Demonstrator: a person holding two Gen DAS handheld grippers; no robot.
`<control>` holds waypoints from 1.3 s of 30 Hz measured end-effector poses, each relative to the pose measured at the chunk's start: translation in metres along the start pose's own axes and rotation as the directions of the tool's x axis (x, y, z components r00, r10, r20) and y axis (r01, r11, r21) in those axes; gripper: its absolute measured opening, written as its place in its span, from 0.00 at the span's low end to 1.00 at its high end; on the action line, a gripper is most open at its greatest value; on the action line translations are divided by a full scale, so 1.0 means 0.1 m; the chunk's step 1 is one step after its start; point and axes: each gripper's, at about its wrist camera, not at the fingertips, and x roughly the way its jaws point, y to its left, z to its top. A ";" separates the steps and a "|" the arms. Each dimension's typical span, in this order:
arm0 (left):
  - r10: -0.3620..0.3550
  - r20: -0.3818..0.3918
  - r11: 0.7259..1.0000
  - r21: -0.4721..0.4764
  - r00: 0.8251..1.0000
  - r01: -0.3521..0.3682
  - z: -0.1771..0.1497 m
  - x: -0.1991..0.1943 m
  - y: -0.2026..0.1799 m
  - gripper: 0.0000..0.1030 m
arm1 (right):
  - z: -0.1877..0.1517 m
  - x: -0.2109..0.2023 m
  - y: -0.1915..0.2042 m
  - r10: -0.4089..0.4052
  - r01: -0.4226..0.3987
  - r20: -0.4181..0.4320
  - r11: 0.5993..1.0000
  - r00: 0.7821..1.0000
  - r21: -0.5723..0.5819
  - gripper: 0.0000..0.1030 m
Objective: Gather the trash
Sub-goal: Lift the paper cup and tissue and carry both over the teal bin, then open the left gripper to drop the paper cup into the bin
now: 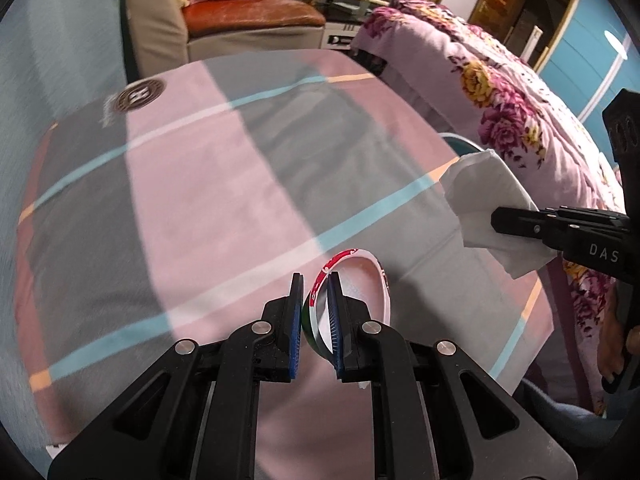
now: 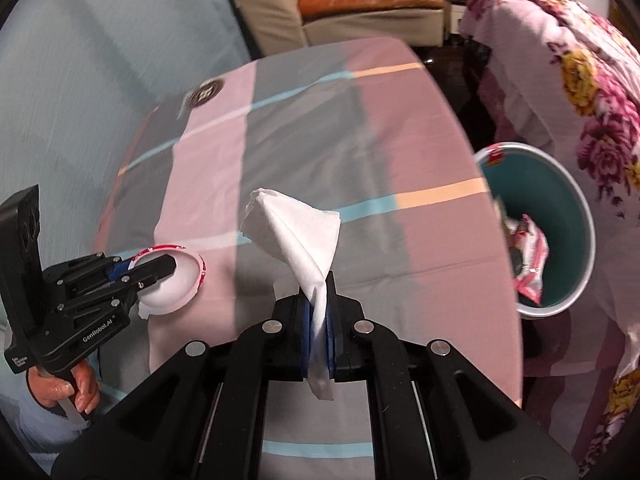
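Pinching the white tissue flat between its pads, your right gripper holds it upright above the striped tablecloth, so the loose end stays clear of the surface. Your left gripper is clamped across the rim of the empty paper cup, one finger inside, which keeps it from rolling. Farther right, past the table edge, the teal bin already holds a crumpled wrapper; both loads likely belong there.
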 end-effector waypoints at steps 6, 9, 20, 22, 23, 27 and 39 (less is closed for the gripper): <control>-0.019 -0.011 0.998 0.058 1.000 0.020 0.29 0.14 -0.38 0.13 | 0.06 -0.19 -0.44 -0.012 0.008 0.056 0.997 0.998 0.072 0.06; -0.021 -0.018 0.995 0.099 1.000 0.023 0.46 0.23 -0.59 0.13 | 0.08 -0.29 -0.77 -0.027 0.016 0.089 0.992 0.996 0.125 0.06; -0.052 -0.039 0.976 0.210 0.998 0.059 0.94 0.62 -1.38 0.13 | 0.08 -0.60 -1.77 -0.096 0.047 0.161 0.957 0.982 0.286 0.06; -0.060 -0.043 0.972 0.227 0.997 0.068 1.03 0.68 -1.53 0.13 | 0.08 -0.61 -1.88 -0.100 0.047 0.163 0.952 0.982 0.302 0.06; -0.063 -0.044 0.970 0.234 0.997 0.071 1.07 0.71 -1.60 0.13 | 0.08 -0.62 -1.94 -0.101 0.046 0.162 0.949 0.982 0.311 0.06; -0.081 -0.051 0.961 0.261 0.995 0.092 1.25 0.85 -1.88 0.13 | 0.10 -0.63 -2.13 -0.106 0.049 0.158 0.943 0.982 0.328 0.06; -0.117 -0.099 0.945 0.294 0.988 0.141 1.52 1.29 -2.37 0.13 | 0.23 -0.67 -2.51 -0.144 0.080 0.150 0.927 0.978 0.367 0.06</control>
